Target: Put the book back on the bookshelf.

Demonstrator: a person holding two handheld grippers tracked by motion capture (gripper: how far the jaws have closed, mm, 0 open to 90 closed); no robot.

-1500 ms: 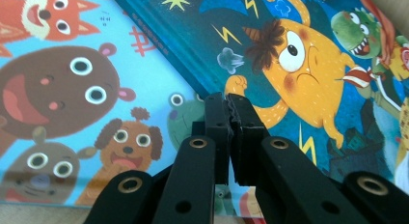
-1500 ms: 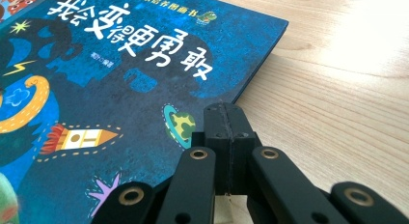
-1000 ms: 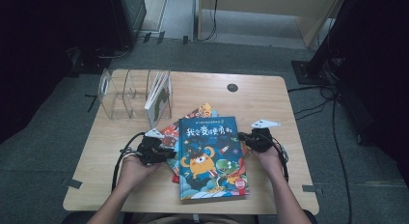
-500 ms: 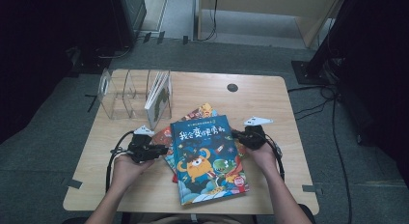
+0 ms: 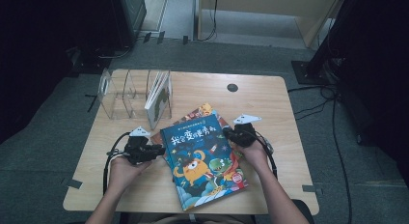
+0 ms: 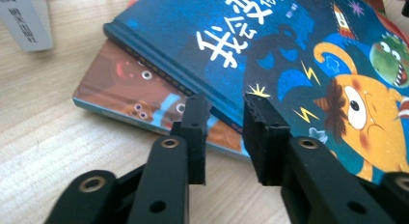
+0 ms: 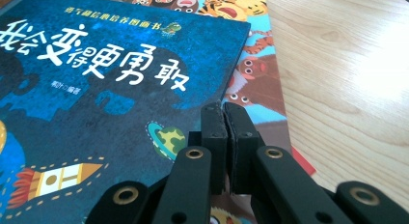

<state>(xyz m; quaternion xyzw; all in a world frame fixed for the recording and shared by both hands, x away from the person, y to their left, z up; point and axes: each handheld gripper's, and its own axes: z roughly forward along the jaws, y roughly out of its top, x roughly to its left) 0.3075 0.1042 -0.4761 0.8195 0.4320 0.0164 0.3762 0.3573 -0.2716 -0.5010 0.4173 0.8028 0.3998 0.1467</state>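
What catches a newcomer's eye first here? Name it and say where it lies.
The blue picture book with an orange monster on its cover lies askew on top of other books in the middle of the wooden table. A gripper flanks it on each side: the left gripper at its spine edge with jaws apart, the right gripper at its far corner with jaws shut. A clear rack holding one upright book stands behind.

Brown book [image 6: 128,96] mostly covered by the blue book [image 6: 270,55]; its title hidden. Blue book's lower half cut off by frame edge in right gripper view. Standing book [image 5: 158,97] in clear rack [image 5: 115,96]: cover too small to read.
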